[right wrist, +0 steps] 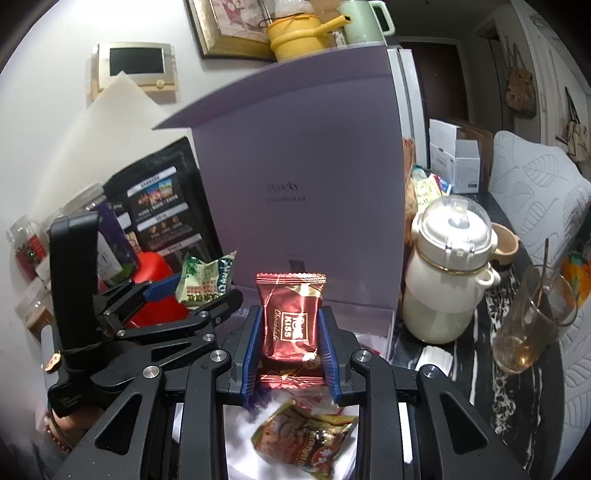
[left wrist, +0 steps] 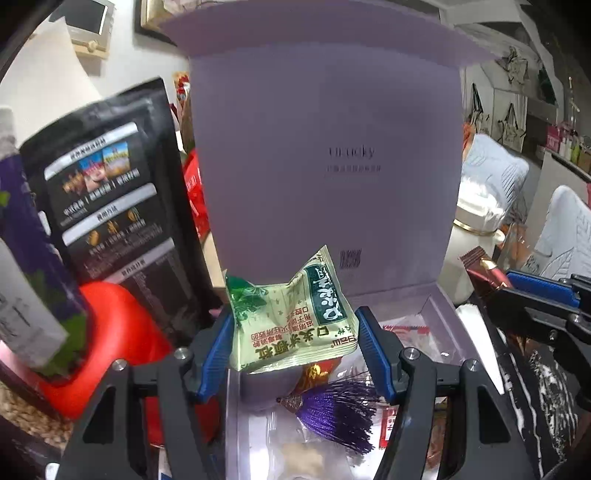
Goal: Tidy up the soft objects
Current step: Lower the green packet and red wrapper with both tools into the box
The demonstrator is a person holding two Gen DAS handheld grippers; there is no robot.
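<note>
Left tool (left wrist: 295,332) pinches a green sachet (left wrist: 291,314); right tool (right wrist: 290,349) pinches a red chocolate packet (right wrist: 290,317).

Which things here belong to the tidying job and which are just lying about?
Job:
- left gripper clamping the pale green sachet
- right gripper clamping the shiny red chocolate wrapper
- open lilac cardboard box
- purple tassel in the box

Lying about:
- black printed pouch
- cream lidded jug
- glass cup with spoon
- yellow pot

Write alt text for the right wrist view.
The right gripper clamps a red chocolate packet above an open lilac box; beside it the left gripper holds a green sachet.
</note>
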